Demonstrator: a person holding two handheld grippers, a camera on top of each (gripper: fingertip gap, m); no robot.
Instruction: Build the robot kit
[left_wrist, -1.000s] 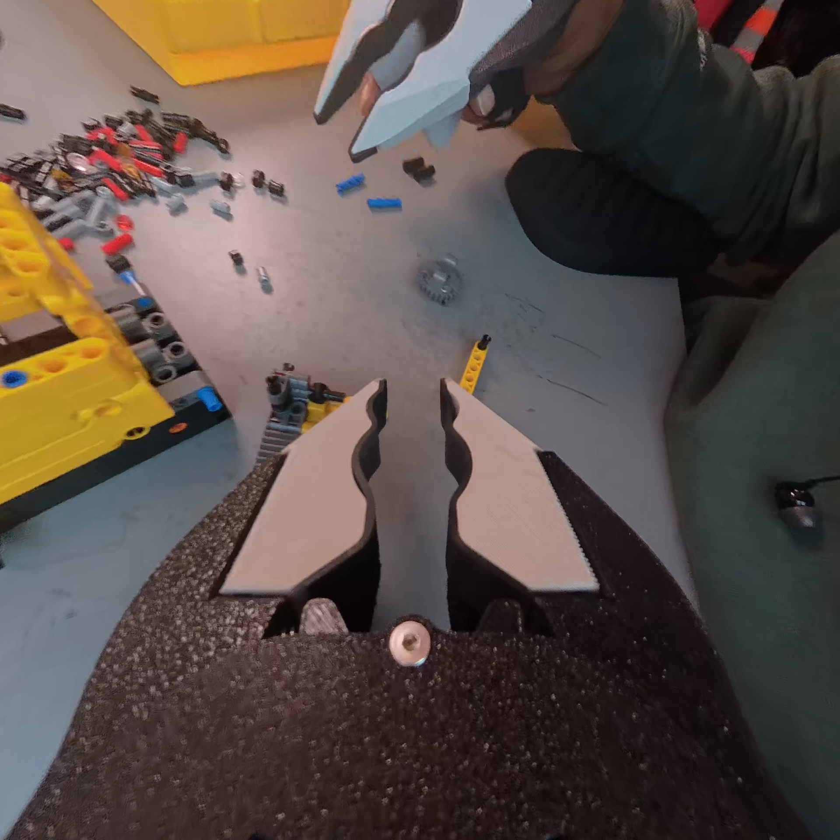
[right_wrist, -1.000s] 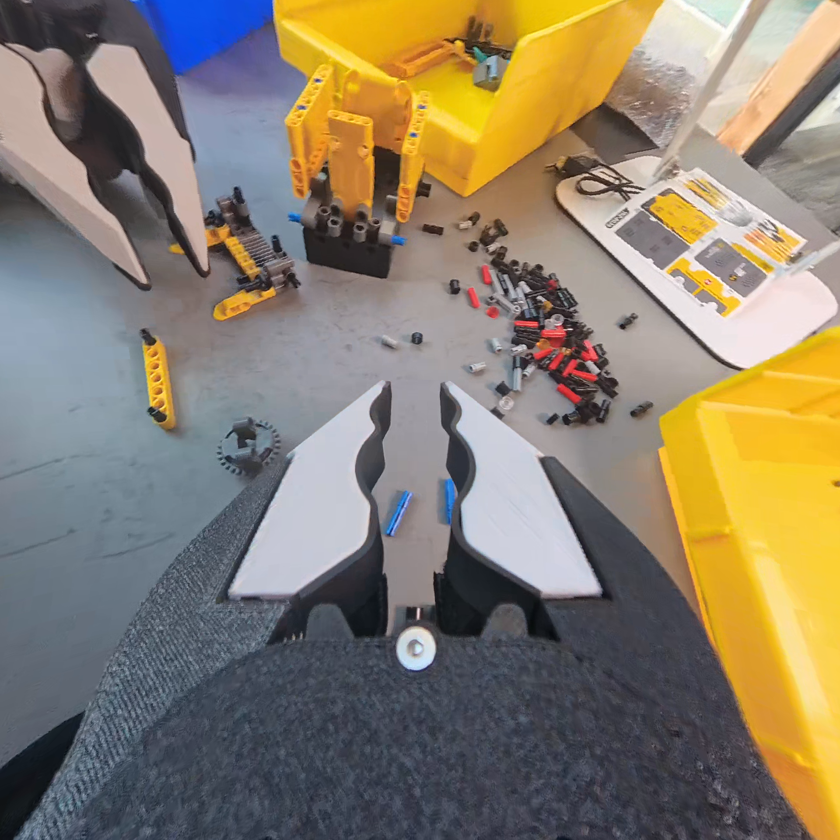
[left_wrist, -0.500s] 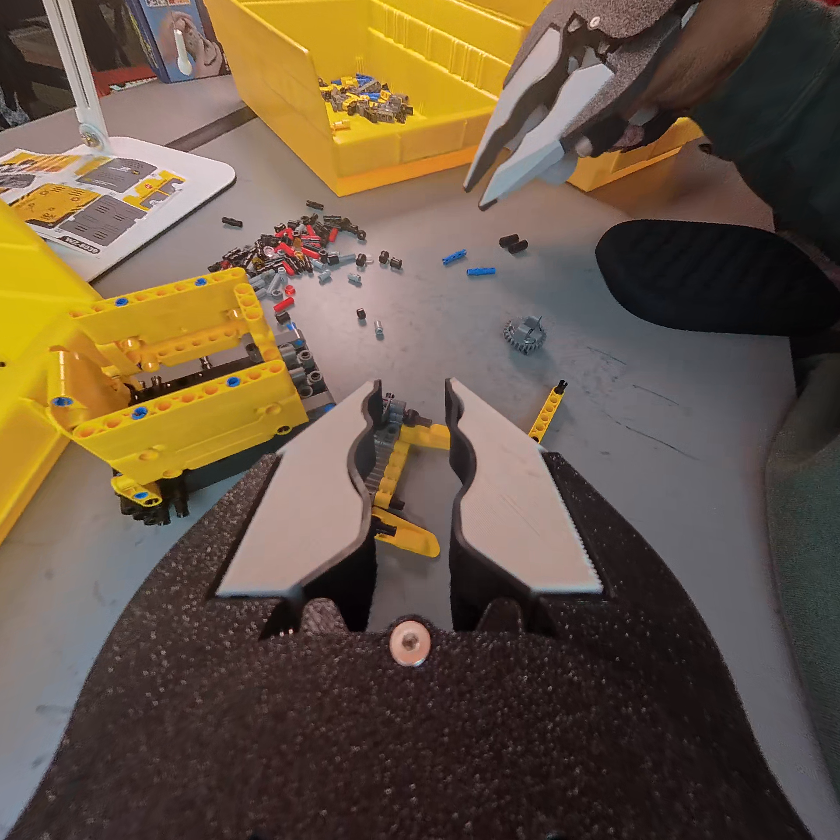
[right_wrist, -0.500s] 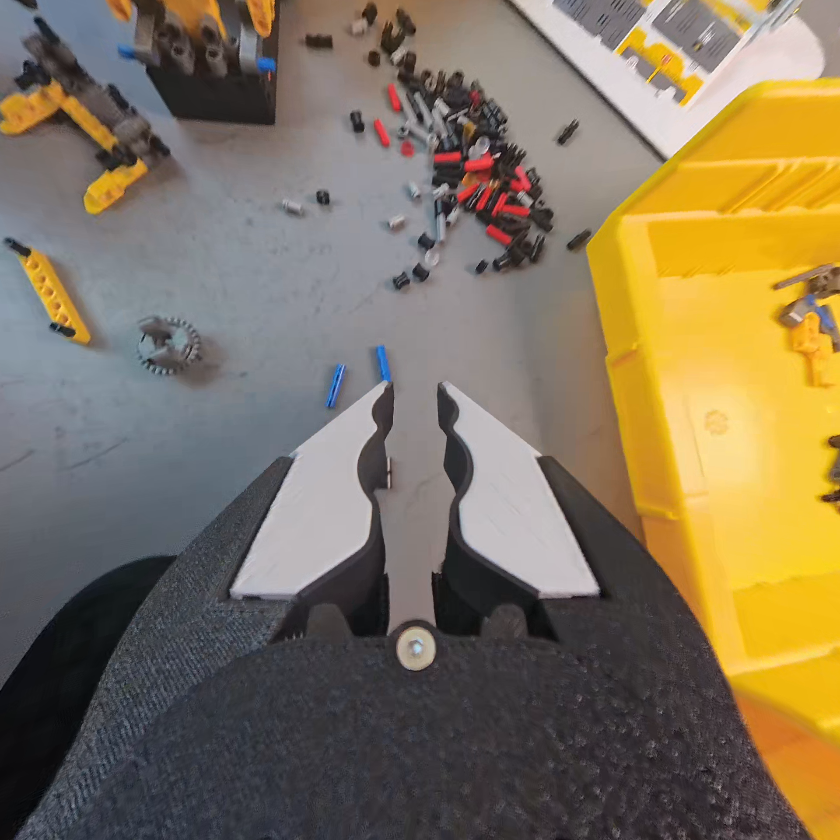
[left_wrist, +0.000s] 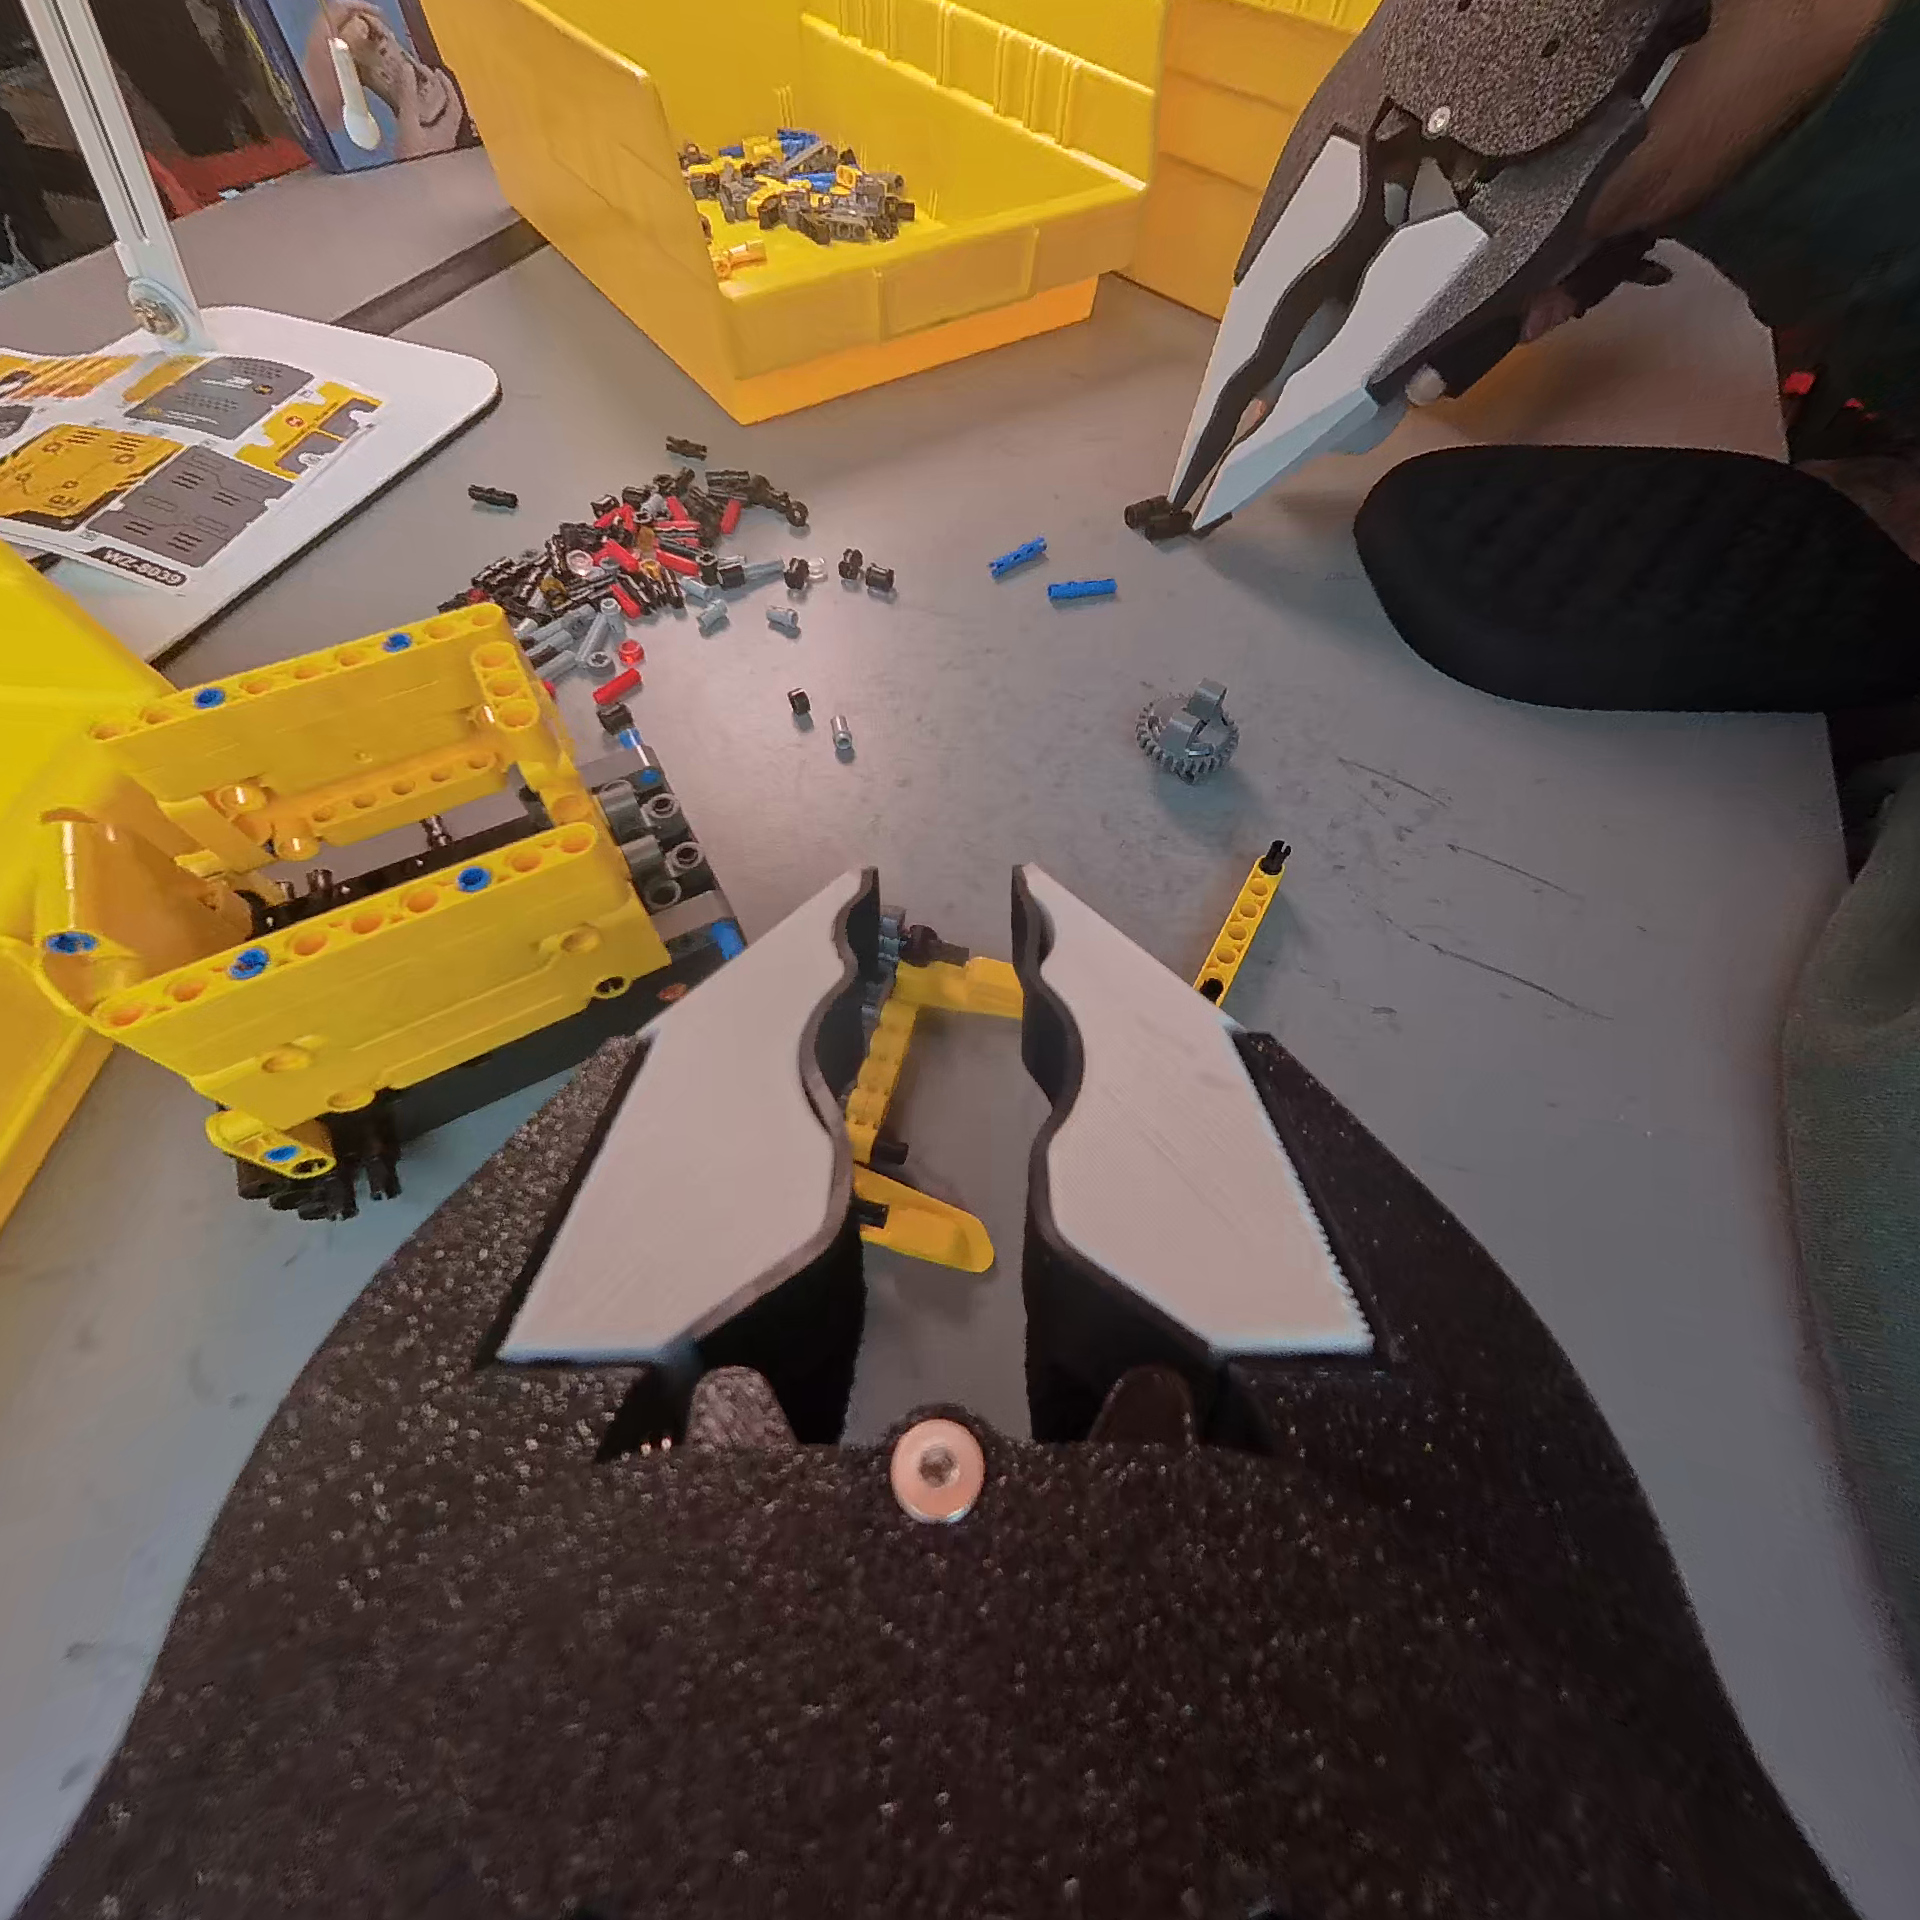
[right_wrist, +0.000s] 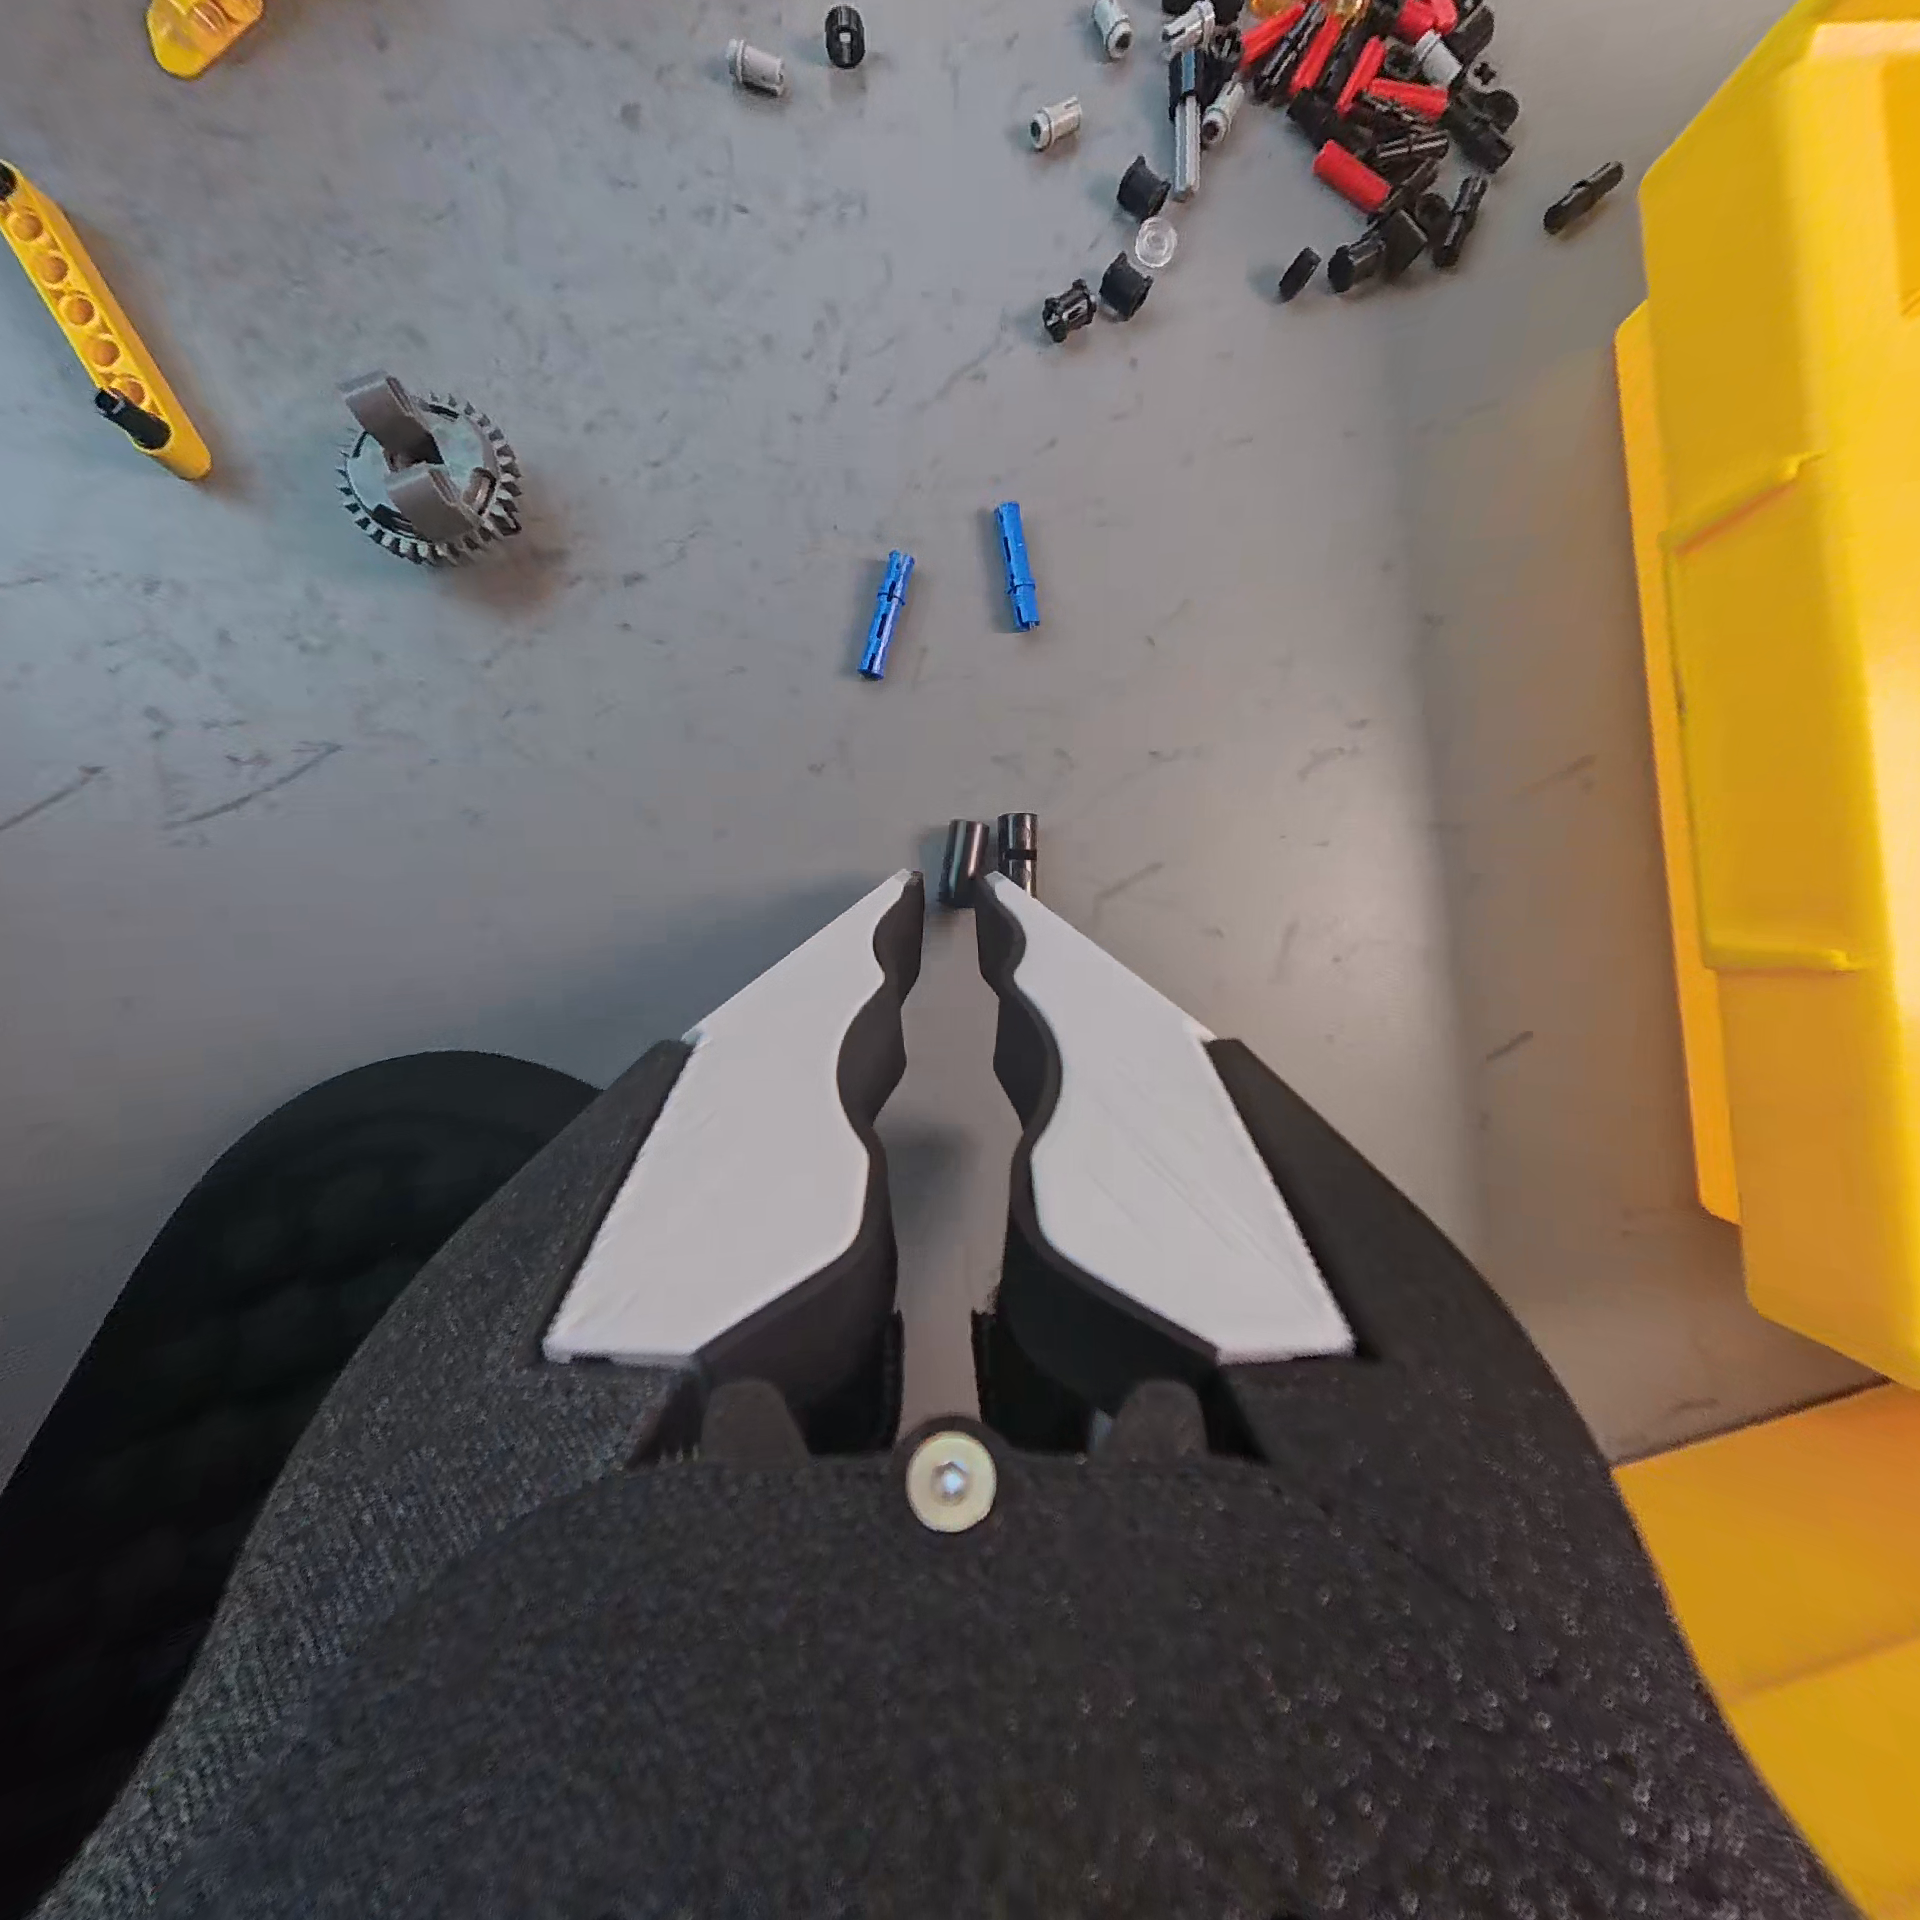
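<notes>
Left wrist view: only here were seen the yellow brick frame at left and the far yellow bin.
Left gripper: held released, jaws apart above a small yellow-and-grey assembly, contact not discernible.
Right wrist view: two blue pins and a grey gear were shown beyond the tips.
Right gripper: angled steeply down, jaws narrowly parted, tips set at two black pins on the grey table; no grasp was seen.

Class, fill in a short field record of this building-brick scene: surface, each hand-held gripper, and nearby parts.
surface: grey table
left hand-held gripper: open, over a small yellow and grey brick assembly
right hand-held gripper: nearly closed, tips at two black pins
nearby: two blue pins, grey gear, yellow bin
</notes>
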